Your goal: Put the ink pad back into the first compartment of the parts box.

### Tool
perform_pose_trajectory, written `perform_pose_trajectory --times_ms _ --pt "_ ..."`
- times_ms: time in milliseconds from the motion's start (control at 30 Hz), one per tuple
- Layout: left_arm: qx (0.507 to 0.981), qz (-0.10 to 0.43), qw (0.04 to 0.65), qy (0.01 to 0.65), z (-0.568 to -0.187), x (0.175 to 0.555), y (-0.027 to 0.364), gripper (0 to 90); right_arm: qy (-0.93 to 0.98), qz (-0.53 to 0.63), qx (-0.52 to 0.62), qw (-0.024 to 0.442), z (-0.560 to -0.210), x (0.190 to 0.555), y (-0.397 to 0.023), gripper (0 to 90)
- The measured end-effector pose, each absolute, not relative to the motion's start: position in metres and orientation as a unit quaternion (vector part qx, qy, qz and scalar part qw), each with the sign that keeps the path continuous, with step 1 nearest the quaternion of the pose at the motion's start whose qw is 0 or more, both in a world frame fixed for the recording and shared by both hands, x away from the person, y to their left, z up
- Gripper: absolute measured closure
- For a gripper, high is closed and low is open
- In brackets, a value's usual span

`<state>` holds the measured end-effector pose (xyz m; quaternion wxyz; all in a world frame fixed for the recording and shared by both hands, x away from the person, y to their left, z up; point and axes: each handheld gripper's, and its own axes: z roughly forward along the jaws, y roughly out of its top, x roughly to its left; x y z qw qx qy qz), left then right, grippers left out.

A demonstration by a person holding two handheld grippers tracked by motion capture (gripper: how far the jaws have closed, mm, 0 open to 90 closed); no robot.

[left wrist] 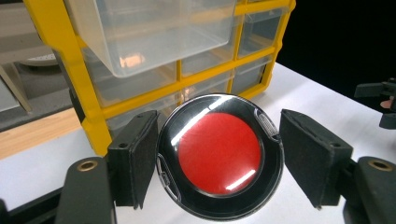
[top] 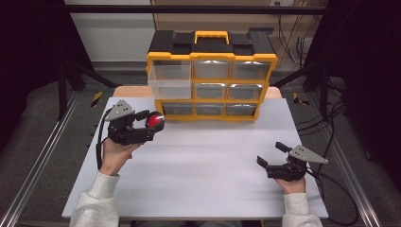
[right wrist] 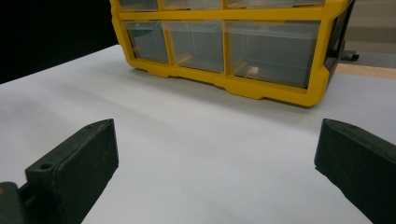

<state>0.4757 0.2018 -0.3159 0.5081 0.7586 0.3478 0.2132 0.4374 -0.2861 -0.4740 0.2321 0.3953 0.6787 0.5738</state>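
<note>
Left gripper (left wrist: 217, 161) pinches the glossy red-and-black disc (left wrist: 219, 155) by its rigid, slippery rim, light and firm; right gripper (right wrist: 215, 163) spread wide, holding nothing

The high view looks forward and down from behind both hand-held grippers. Each gripper view sits low, looking out between its own jaws, the left very near the yellow drawer organizer (left wrist: 187, 84). All three share the organizer and white surface (top: 208, 165).

Yellow drawer cabinet (top: 211, 87), top-left drawer (top: 169, 80) pulled out; left gripper (top: 152, 123) clasping red disc (top: 154, 120); right gripper (top: 272, 154) parted, on white table (top: 203, 165)
</note>
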Motion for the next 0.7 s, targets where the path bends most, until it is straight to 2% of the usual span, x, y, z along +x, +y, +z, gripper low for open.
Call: perform_pose_trajectory --times_ms 700 --pt "0.752 0.225 0.52 0.336 -0.283 0.481 0.194 29.9 0.678 0.574 0.396 0.231 -0.474 0.437 -0.286 0.2"
